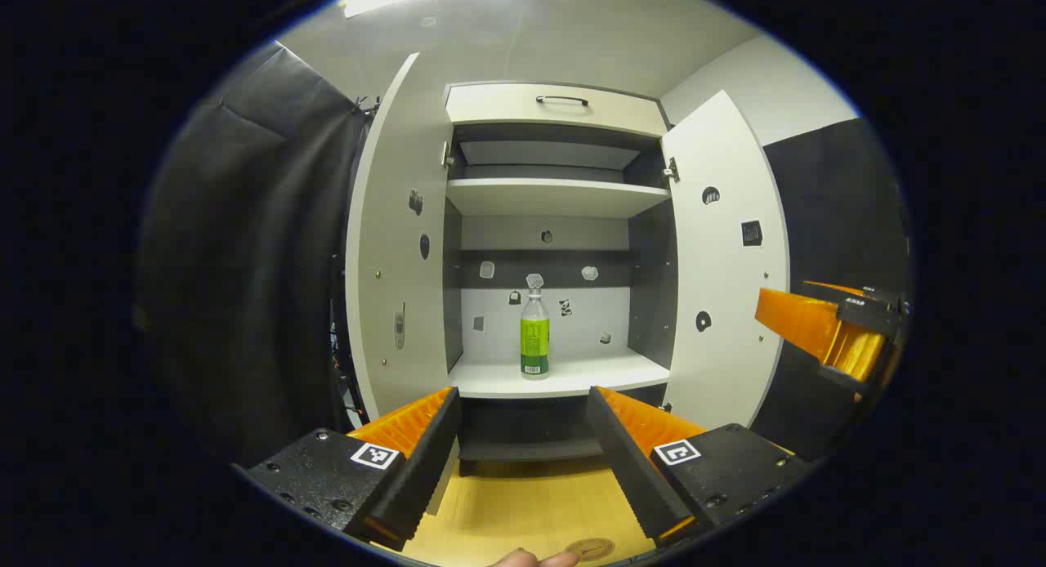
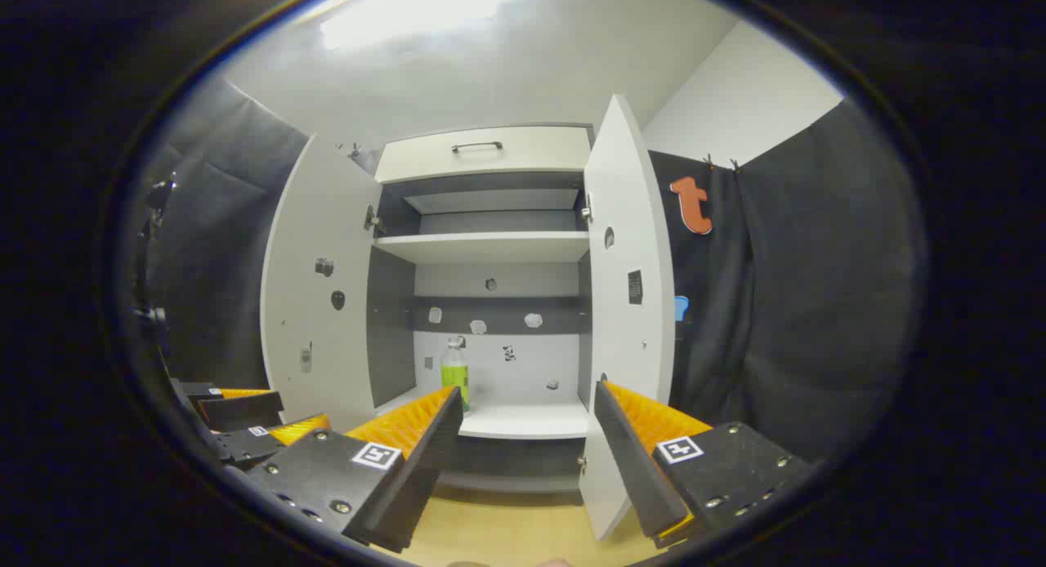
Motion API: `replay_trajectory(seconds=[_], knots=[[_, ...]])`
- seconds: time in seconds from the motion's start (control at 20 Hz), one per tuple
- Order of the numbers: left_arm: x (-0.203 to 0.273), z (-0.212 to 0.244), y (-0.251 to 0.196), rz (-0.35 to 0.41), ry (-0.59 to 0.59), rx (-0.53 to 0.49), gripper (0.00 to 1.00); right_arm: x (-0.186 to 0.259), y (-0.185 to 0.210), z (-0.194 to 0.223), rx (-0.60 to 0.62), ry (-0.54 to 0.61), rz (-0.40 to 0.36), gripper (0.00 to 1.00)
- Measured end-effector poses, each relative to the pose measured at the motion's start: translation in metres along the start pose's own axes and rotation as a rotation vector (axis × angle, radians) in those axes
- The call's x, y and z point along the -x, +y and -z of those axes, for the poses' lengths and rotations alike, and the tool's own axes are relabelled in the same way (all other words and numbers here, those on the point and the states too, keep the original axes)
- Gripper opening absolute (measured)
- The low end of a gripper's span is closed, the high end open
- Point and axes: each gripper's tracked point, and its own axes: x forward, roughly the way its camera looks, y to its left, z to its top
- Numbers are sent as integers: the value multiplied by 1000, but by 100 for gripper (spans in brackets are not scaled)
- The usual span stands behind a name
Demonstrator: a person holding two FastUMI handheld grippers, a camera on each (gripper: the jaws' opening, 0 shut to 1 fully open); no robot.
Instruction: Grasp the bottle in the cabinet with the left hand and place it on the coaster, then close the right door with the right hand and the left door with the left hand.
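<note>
A clear bottle (image 1: 534, 338) with a green label stands upright on the lower shelf (image 1: 572, 379) of the open white cabinet. It also shows in the right gripper view as the bottle (image 2: 454, 372), left of centre on that shelf. My left gripper (image 1: 523, 440) is open, in front of the shelf and short of the bottle. Open as well, my right gripper (image 2: 523, 444) hangs before the cabinet. The left door (image 1: 392, 265) and right door (image 1: 723, 265) both stand wide open. A round brown coaster (image 1: 590, 548) lies on the wooden table at the bottom edge.
The wooden tabletop (image 1: 523, 502) lies below the cabinet. A drawer with a dark handle (image 1: 562, 101) tops the cabinet, over an upper shelf (image 1: 556, 195). Black cloth (image 1: 253, 265) hangs on both sides. My right gripper (image 1: 817, 330) sits at the right, my left gripper (image 2: 245, 424) at the lower left.
</note>
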Motion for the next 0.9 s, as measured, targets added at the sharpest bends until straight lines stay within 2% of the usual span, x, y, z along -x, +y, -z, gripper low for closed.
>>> replay_trajectory(seconds=[0.2, 0.25, 0.3, 0.4, 0.45, 0.5, 0.8, 0.9], knots=[[5, -13, -11, -18, -17, 4, 98, 5, -20, 0, 34, -2, -1, 98], [5, -14, -15, -17, -22, 2, 98, 6, -23, 0, 55, -10, 0, 93], [5, -10, -18, -20, -16, -8, 98, 8, -24, 3, 66, -6, -5, 98], [7, -6, -20, -21, 2, -25, 97, 7, -19, 10, 65, 14, -23, 98], [7, -5, -21, -16, 2, -23, 97, 6, -16, 12, 72, 18, -34, 94], [5, -3, -22, -15, 6, -18, 97, 5, -13, 14, 80, 22, -41, 98], [-18, 7, -14, -12, 34, 10, 98, -10, 10, 21, 41, 34, -86, 98], [-31, 7, -8, -15, 36, 6, 98, -22, 10, 21, 23, 34, -74, 98]])
